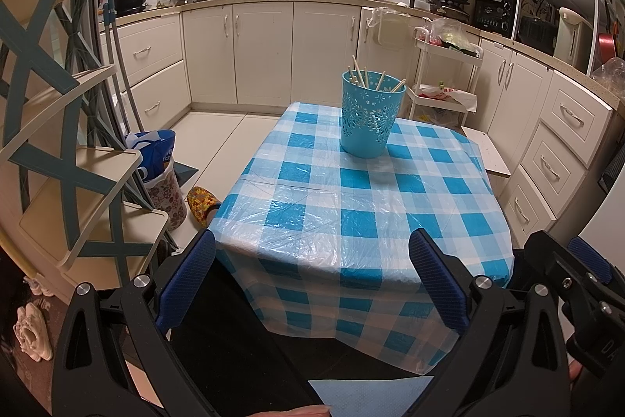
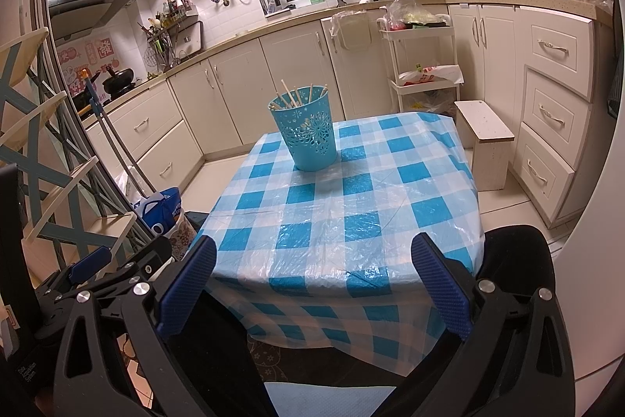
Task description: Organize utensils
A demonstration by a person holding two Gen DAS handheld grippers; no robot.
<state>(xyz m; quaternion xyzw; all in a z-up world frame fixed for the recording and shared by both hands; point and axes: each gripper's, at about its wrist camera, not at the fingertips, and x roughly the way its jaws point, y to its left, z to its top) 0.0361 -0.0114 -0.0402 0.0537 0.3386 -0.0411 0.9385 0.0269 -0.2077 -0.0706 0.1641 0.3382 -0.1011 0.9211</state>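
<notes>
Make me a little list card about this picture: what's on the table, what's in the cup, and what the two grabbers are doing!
table: covered by a blue and white checked tablecloth
on table: one blue cup, upright, on the far part
in cup: wooden chopsticks, ends poking out
left gripper: jaws wide apart, holding nothing, at the near edge
right gripper: jaws wide apart, holding nothing, at the near edge
loose chopsticks on cloth: none seen

Blue holder (image 2: pixel 307 133) of chopsticks (image 2: pixel 289 93) upright on checkered tablecloth (image 2: pixel 351 206).
</notes>
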